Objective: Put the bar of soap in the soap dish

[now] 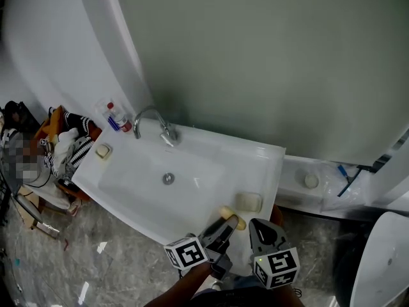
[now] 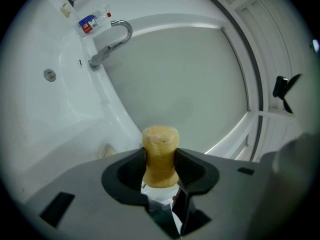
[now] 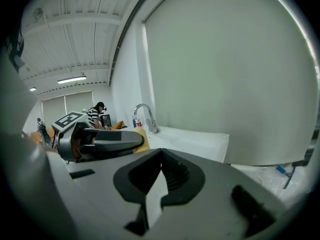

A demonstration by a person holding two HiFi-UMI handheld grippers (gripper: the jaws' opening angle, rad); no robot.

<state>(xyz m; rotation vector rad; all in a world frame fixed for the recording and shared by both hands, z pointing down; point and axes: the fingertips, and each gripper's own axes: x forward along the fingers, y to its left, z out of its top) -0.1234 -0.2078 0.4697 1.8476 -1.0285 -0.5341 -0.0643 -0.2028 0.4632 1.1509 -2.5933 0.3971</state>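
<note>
— The bar of soap, where is it from your side?

— Clamped in the left gripper. Both jaws press on its middle, so its yellow, rounded end sticks out past them. It sits at the front right corner of the sink, right at the front edge.

— And the soap dish?

— On the right rim, just beside the bar and a little further in. I can't tell whether the two touch.

— What about the right gripper?

— Jaws together with nothing between them, close alongside the left one and off the front edge.

— Any room to move?

— To the left the basin lies wide and open around its drain. The wall rises straight behind the back rim, and the right rim is narrow, the dish taking up most of its width.

— Count it for me

— One bar, two grippers, one faucet, one drain, one bottle at the back left corner. There are two dishes: the one by the bar, and a second dish on the far left rim, well apart, with something pale in it
</note>
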